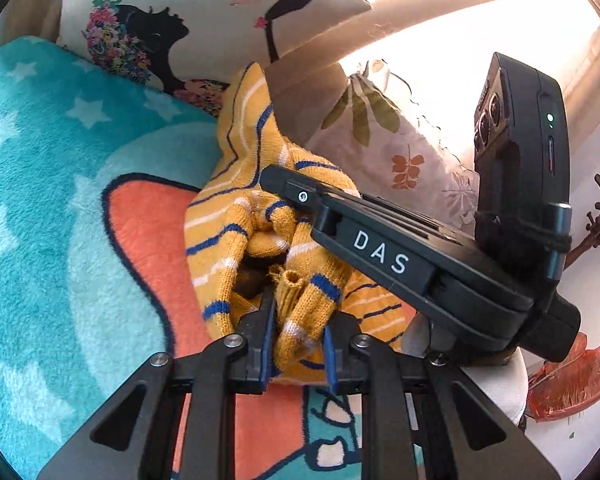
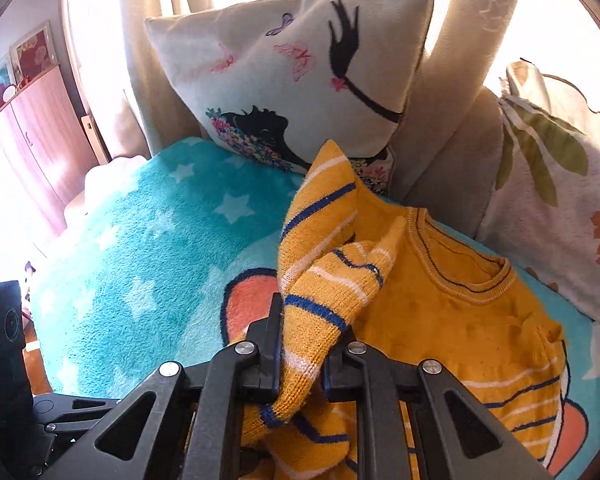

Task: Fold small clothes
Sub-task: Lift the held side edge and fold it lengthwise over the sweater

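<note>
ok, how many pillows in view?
2: silhouette-print pillow behind the yellow sweater; leaf-print pillow to its right, at the frame edge. More may be hidden off-frame.

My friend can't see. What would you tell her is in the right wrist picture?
The right gripper pinches a fold of a mustard-yellow knitted sweater with blue and white stripes, lifted off a fluffy turquoise blanket with white stars. Behind it leans a cream cushion printed with a black silhouette.

White letters "DAS" on the side of the black right gripper (image 1: 278, 184), seen from the left wrist view. No other words clear enough to read.
</note>
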### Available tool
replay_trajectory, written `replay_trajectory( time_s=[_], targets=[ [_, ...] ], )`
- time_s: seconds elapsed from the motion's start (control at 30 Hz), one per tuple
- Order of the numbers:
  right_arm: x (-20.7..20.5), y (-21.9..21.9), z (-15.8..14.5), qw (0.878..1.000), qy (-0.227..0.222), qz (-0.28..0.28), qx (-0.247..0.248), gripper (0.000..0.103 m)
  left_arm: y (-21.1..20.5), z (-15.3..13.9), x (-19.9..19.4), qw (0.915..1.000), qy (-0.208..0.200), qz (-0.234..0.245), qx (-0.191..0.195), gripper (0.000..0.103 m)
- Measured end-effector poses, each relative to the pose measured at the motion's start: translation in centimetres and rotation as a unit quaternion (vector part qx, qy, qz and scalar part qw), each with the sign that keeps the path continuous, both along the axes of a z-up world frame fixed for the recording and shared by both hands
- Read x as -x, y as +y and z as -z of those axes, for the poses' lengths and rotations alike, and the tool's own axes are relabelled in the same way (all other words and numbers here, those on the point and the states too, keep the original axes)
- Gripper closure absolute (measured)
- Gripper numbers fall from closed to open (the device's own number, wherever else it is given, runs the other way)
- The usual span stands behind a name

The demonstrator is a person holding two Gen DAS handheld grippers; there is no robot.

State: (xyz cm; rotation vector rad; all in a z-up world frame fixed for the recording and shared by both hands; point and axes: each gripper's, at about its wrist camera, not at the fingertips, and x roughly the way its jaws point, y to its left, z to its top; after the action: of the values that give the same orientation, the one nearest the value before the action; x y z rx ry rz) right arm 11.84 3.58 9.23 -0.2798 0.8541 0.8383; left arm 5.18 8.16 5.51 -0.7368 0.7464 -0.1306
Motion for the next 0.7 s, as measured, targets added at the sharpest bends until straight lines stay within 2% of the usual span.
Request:
replay_trajectory(
  time_s=[0.13, 0.43, 0.7],
  targets=[
    [-1.4, -3.6, 0.0, 1.0, 0.006, 0.025, -0.01, 0.089, -3.0, -0.7, -1.1, 0.9996, 0.006, 0.029, -0.004, 0.084],
    [-4.3, -11.8, 0.7, 0.995, 0.036, 0.086, -0.044, 0.089, -9.9, -2.0, -4.1, 0.9955, 0.018, 0.084, -0.039, 0.084],
    [-6.2, -18.8, 2.3, 0.987, 0.06, 0.139, -0.058, 0.091, -16.0, -0.7, -7.3, 0.99, 0.034, 0.132, -0.037, 0.084]
  ],
)
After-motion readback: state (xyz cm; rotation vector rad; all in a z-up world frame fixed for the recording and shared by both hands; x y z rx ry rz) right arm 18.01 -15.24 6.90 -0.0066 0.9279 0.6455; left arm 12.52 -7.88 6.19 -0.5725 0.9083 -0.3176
